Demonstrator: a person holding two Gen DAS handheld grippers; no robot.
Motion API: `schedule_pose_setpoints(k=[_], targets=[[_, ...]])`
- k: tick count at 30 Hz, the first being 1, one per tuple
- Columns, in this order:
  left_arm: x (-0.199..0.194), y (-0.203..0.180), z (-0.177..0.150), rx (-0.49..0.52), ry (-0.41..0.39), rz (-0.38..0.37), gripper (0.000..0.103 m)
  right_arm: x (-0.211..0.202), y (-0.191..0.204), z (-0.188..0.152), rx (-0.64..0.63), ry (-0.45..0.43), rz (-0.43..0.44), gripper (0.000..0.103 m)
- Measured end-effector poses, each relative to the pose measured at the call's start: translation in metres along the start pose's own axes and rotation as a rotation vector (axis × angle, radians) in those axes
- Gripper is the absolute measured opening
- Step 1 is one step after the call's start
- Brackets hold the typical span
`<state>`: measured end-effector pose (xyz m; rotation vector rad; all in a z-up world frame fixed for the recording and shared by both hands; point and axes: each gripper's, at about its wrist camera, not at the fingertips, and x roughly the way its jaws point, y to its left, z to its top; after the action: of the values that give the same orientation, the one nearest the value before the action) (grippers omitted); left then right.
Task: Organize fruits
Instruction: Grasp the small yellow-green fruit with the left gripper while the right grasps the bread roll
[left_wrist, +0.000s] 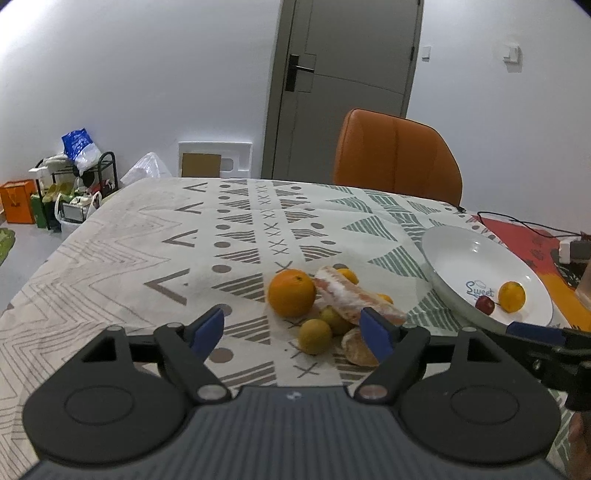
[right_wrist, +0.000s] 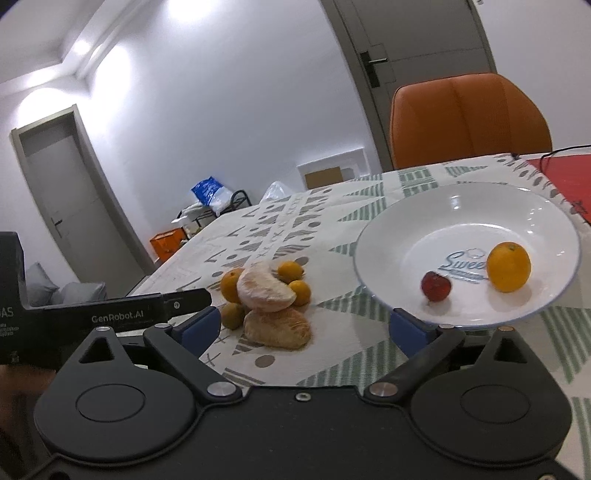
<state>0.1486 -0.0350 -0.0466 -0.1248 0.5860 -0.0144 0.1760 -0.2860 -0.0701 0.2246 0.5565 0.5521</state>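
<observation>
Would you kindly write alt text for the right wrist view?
A white plate holding an orange and a small red fruit sits on a patterned tablecloth; to its left lies a fruit pile. The open right gripper fills the foreground.

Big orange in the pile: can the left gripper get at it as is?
Probably yes. The left gripper is open, and the big orange sits at the pile's near-left edge, exposed; only the pomelo wedge leans against its right.

Right gripper (right_wrist: 310, 326) spread wide over patterned tablecloth (right_wrist: 332, 210).
White plate (right_wrist: 406, 229) at right holds orange (right_wrist: 508, 266) and small red fruit (right_wrist: 436, 285), apart. Fruit pile (right_wrist: 269, 295) left of plate; left gripper (right_wrist: 188, 298) beside it.
</observation>
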Motion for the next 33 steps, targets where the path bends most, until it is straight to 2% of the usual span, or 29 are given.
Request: schedule_pose_setpoints(k=[15,21,23,25,30,33], targets=[[0.02,0.01,-0.008,-0.029,0.035,-0.067,0.067,0.027,0.012,-0.002,-0.024,0.061,0.001,0.098],[0.029,0.011,-0.009,-0.035,0.056,-0.086,0.058,0.034,0.013,-0.001,-0.031,0.077,-0.007,0.098],[0.033,0.012,-0.009,-0.039,0.065,-0.082,0.051,0.037,0.013,0.0,-0.035,0.08,-0.009,0.098],[0.036,0.015,-0.009,-0.058,0.072,-0.098,0.048,0.038,0.013,0.001,-0.037,0.083,-0.01,0.098],[0.039,0.012,-0.009,-0.047,0.074,-0.109,0.045,0.042,0.014,0.002,-0.042,0.091,-0.012,0.098],[0.043,0.009,-0.01,-0.04,0.073,-0.119,0.034,0.043,0.016,0.003,-0.051,0.092,-0.009,0.097]])
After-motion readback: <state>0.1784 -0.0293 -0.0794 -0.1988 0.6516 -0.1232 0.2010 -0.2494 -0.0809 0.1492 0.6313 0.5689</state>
